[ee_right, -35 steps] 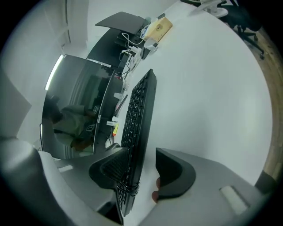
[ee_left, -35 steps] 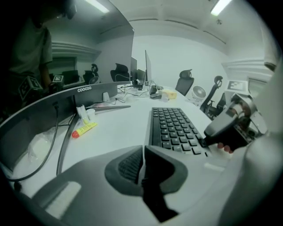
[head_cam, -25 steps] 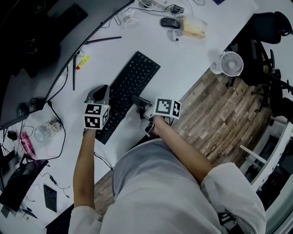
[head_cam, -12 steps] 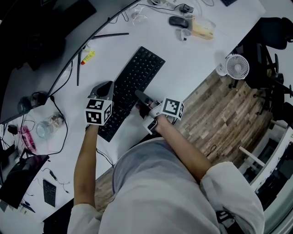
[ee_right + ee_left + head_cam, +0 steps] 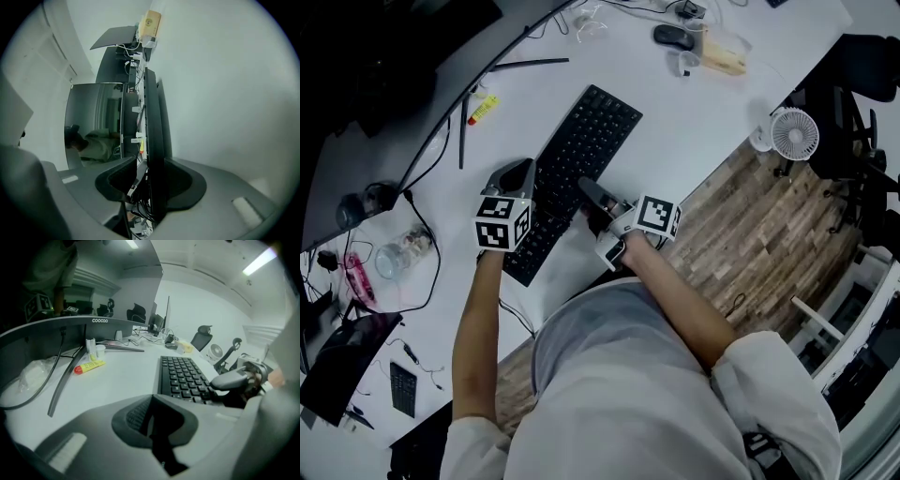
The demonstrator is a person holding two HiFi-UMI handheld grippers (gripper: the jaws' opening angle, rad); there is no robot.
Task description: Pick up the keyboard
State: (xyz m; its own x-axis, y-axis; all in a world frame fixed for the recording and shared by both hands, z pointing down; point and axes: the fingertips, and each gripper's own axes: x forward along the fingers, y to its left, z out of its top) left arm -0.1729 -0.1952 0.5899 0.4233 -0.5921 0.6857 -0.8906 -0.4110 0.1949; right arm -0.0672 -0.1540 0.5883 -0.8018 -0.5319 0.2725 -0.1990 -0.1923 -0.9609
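Note:
A long black keyboard (image 5: 581, 150) lies slantwise on the white desk (image 5: 703, 103). My right gripper (image 5: 586, 190) is at the keyboard's right long edge, rolled onto its side. In the right gripper view the keyboard (image 5: 152, 117) runs edge-on between the jaws of that gripper (image 5: 150, 187). They are opening, and a gap shows beside one pad. My left gripper (image 5: 523, 172) rests at the keyboard's left long edge, near its close end. In the left gripper view the keyboard (image 5: 183, 373) runs in behind the gripper (image 5: 152, 427), whose gap is dark.
A curved monitor (image 5: 384, 66) stands along the desk's far left. A yellow tube (image 5: 483, 108) and cables lie beside it. A mouse (image 5: 673, 36) lies at the far end of the desk. A small fan (image 5: 795, 133) stands on the wooden floor past the desk's edge.
The right gripper has turned a little against the keyboard's edge. The left gripper and the keyboard have kept their places; the head view has shifted slightly.

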